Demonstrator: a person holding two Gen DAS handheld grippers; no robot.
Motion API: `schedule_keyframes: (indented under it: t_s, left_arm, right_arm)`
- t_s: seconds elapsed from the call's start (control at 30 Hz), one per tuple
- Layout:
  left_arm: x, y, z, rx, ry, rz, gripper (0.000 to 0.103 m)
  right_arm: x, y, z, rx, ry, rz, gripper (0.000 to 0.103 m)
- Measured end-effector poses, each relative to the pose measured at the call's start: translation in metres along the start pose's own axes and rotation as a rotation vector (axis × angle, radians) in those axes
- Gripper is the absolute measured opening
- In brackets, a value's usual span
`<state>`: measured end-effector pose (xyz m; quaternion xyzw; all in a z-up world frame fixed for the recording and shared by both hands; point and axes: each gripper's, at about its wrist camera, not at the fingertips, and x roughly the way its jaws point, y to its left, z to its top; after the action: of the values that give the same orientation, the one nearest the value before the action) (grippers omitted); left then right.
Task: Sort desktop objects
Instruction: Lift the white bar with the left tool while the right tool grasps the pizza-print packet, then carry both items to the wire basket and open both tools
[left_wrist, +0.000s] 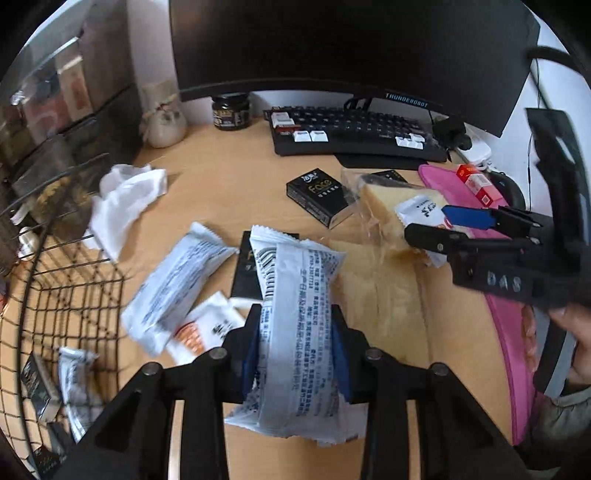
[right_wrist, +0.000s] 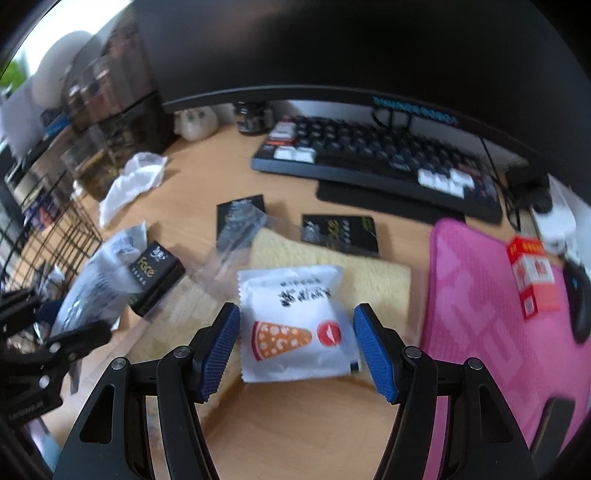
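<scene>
Left gripper (left_wrist: 295, 341) clamps white snack packet (left_wrist: 295, 295); right gripper (right_wrist: 297, 338) straddles pizza packet (right_wrist: 295, 321).

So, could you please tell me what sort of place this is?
Most likely a home or office computer desk: a wooden desktop holding a mechanical keyboard beneath a curved monitor, with a pink mouse mat alongside.

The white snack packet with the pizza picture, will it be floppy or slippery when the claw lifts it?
The pizza packet looks like a puffy foil pouch, so probably light and soft. Its glossy film may slip on the pads. The right claw brackets it, open.
</scene>
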<state>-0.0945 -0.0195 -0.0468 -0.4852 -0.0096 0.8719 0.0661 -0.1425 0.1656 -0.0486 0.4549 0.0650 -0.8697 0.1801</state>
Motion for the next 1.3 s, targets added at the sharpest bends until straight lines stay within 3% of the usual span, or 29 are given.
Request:
schedule_keyframes:
  t_s: [0.03,0.1,0.23,0.43,0.7,0.87,1.0,1.13,1.3]
  left_arm:
    - [0.003,-0.001,0.001,0.001,0.004,-0.002,0.038]
    - [0.007,-0.003,0.002,0.006,0.01,-0.006,0.038]
    - [0.008,-0.004,0.004,0.01,0.01,-0.009,0.038]
    - [-0.008,-0.007,0.004,0.01,-0.019,-0.015,0.038]
    - [-0.068,0.0,0.003,-0.006,-0.121,-0.005,0.038]
    - [-0.117,0.029,-0.002,-0.051,-0.2,0.047,0.038]
    - [-0.15,0.08,-0.023,-0.15,-0.24,0.137,0.038]
    - [-0.167,0.141,-0.06,-0.282,-0.224,0.231,0.038]
    - [-0.168,0.184,-0.093,-0.371,-0.189,0.274,0.038]
  right_arm:
    - [0.0,-0.001,0.0,-0.001,-0.003,0.004,0.053]
    - [0.0,-0.001,0.002,-0.007,-0.002,0.005,0.043]
    - [-0.002,-0.001,0.001,-0.022,-0.006,0.017,0.032]
    - [-0.019,0.002,-0.001,-0.008,-0.03,0.04,0.027]
    - [-0.071,0.032,0.0,-0.033,-0.107,0.088,0.027]
    - [-0.102,0.092,0.017,-0.12,-0.154,0.188,0.027]
    - [-0.108,0.156,0.029,-0.219,-0.167,0.283,0.027]
    - [-0.096,0.23,0.034,-0.323,-0.144,0.386,0.027]
    - [-0.079,0.292,0.026,-0.402,-0.1,0.461,0.027]
